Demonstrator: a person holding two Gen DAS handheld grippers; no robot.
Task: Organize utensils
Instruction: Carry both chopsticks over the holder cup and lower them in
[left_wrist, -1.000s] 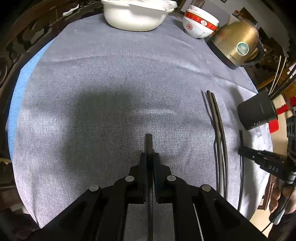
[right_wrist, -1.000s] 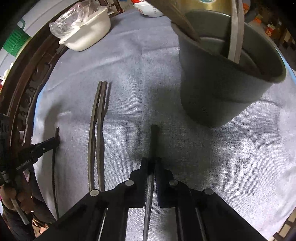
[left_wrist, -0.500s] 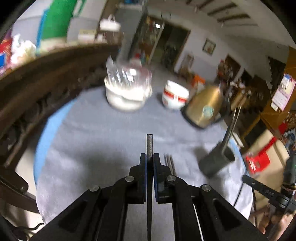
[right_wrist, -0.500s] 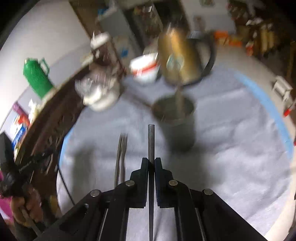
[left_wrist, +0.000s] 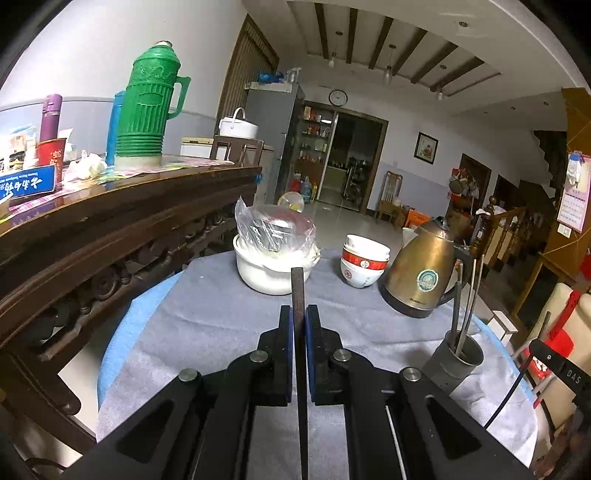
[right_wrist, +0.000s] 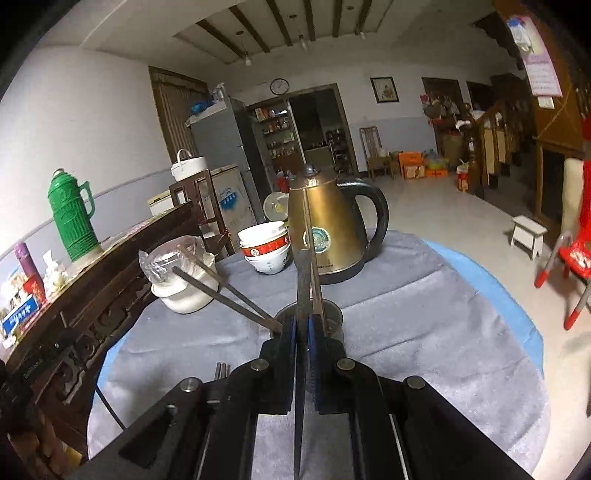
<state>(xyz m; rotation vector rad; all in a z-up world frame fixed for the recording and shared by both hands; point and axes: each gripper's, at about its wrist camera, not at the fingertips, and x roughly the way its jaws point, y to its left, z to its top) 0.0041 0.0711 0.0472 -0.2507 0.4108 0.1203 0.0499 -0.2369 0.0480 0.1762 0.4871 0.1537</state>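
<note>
Fingers (left_wrist: 284, 347) of the left gripper (left_wrist: 299, 325): pinching one dark chopstick (left_wrist: 297, 291), lifted above the surface (left_wrist: 207, 317). Fingers (right_wrist: 290, 343) of the right gripper (right_wrist: 302, 336): pinching a second chopstick (right_wrist: 303, 280), just before the utensil cup (right_wrist: 334, 312). Landmark: brass kettle (left_wrist: 421, 273). Left of the kettle, white pot (left_wrist: 273, 269) under plastic wrap; between these, stacked bowls (left_wrist: 364, 266). Utensil cup in front of the kettle, holding several leaning utensils (right_wrist: 221, 284).
</note>
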